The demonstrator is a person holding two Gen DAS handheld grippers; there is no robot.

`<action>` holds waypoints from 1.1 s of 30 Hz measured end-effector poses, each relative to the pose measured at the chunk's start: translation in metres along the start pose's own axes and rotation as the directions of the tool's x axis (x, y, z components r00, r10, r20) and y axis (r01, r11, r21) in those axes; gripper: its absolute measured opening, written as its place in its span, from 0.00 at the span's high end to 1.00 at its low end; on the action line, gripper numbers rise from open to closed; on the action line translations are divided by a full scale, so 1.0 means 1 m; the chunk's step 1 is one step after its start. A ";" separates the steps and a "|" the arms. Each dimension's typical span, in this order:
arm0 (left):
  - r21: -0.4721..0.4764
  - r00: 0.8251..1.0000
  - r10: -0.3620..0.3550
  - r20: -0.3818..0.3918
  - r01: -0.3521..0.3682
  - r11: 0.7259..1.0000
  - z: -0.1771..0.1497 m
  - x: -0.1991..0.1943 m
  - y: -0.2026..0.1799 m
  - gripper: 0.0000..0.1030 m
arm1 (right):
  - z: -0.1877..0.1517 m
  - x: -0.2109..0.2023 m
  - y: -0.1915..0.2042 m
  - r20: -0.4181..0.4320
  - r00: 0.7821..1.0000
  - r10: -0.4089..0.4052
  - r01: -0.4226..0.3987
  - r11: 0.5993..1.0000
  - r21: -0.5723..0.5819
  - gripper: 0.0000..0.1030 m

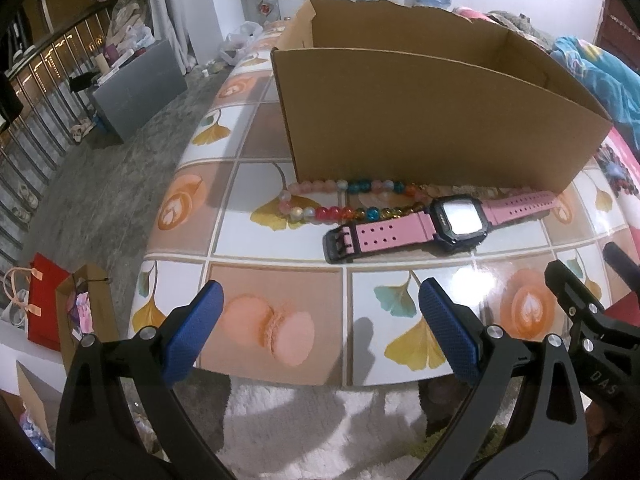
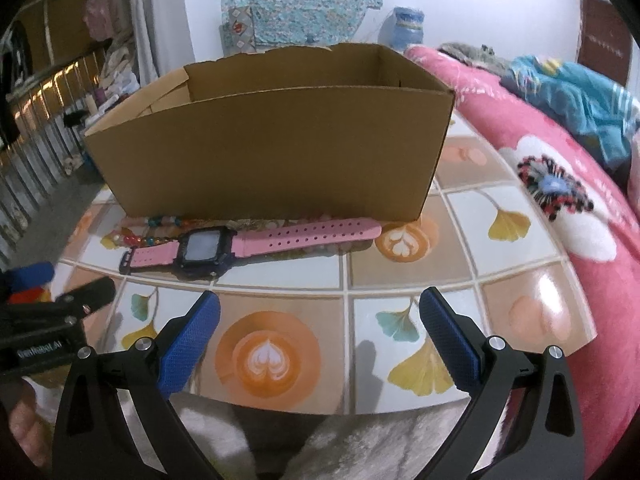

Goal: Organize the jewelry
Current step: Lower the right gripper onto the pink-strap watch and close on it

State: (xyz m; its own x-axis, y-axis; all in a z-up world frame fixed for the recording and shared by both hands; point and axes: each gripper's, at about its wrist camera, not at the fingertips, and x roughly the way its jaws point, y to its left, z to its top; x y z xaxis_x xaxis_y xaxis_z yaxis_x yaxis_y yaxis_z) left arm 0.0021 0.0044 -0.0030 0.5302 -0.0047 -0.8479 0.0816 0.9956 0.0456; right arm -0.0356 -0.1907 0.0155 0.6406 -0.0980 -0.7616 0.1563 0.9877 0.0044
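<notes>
From the left wrist view, our left gripper (image 1: 320, 304) hangs with its blue pads spread wide and empty above the near edge of the tiled table (image 1: 276, 236). The pink watch (image 1: 440, 220) lies flat just beyond, the beaded bracelet (image 1: 340, 200) to its left and touching its strap, both close against the near wall of the cardboard box (image 1: 420, 120). We judge the bracelet the easier first pick for this side (beads roll, so pinch across the strand).

From the right wrist view, our right gripper (image 2: 320, 308) is likewise spread and holding nothing. The watch sits far-left of it; we should close across the strap, not the case.
</notes>
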 end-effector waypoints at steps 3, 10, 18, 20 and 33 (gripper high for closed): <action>-0.017 1.000 -0.010 -0.005 0.010 1.000 0.001 0.005 0.007 0.08 | 0.006 -0.001 0.003 0.030 0.999 -0.013 0.015 0.998 -0.061 0.06; -0.013 0.998 -0.055 0.013 0.055 0.998 0.003 0.013 0.023 0.08 | 0.031 0.001 0.019 0.048 0.987 0.154 -0.136 0.955 -0.264 0.06; 0.024 0.965 -0.253 0.074 0.252 0.968 0.001 0.016 0.043 0.08 | 0.046 0.022 0.064 -0.100 0.940 0.327 -0.328 0.784 -0.527 0.20; 0.022 0.950 -0.303 0.079 0.303 0.953 0.000 0.018 0.047 0.08 | 0.046 0.029 0.073 -0.149 0.929 0.338 -0.360 0.738 -0.571 0.22; 0.167 0.910 -0.387 0.151 0.363 0.917 -0.008 0.015 0.034 0.08 | 0.043 0.066 0.087 -0.364 0.888 0.282 -0.458 0.608 -0.649 0.47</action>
State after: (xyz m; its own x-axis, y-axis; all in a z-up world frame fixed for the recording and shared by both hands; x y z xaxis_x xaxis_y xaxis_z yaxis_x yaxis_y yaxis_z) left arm 0.0058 0.0387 -0.0185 0.5781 -0.4039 -0.7090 0.4077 0.8957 -0.1778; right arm 0.0522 -0.1166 -0.0065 0.3395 0.2355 -0.9107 -0.6862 0.7242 -0.0685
